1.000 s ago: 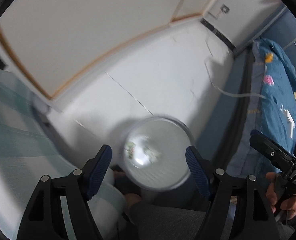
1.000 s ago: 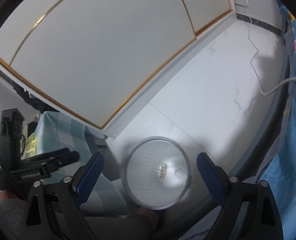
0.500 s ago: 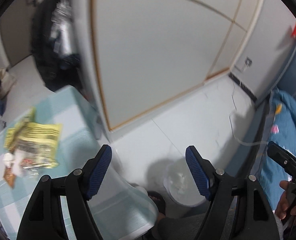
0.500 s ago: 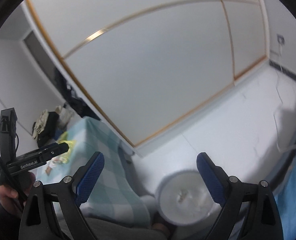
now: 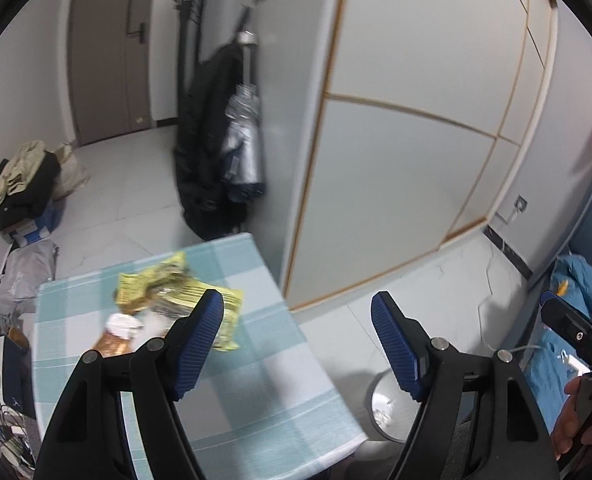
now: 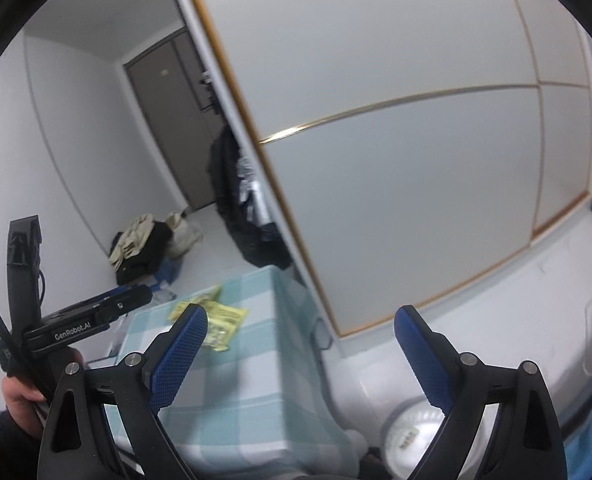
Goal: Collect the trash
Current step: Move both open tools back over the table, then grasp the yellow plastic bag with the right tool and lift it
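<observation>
Currently both my grippers are up over the table (image 5: pixel 255 380), nothing held; left gripper (image 5: pixel 298 346) jaws spread wide, blue pads (image 5: pixel 197 344) clear of everything; right gripper (image 6: pixel 298 356) same, wide open and empty.

Trash sits on the far half of the checked cloth; yellow wrapper (image 5: pixel 175 292) lies flat and crumpled, long axis running from the far-left corner toward the near-right, near end partly behind my left pad; brown wrapper (image 5: pixel 111 342) with a white wad (image 5: pixel 121 324) on it lies just beside the yellow one on its left, long axis roughly toward me and left; blurred, so I can't tell whether they touch.

From the right wrist the yellow wrapper (image 6: pixel 215 320) shows just past my left pad, long axis across the table; brown piece hidden there.

Bin (image 5: pixel 384 404) stands on the floor just right of the table, below table height, mouth up, pale scraps inside; right view shows it (image 6: pixel 412 428) low between my jaws, partly behind the right finger.

Left gripper body shows at the left of the right view (image 6: pixel 91 316), held in a hand (image 6: pixel 19 396); well apart from the trash.
</observation>
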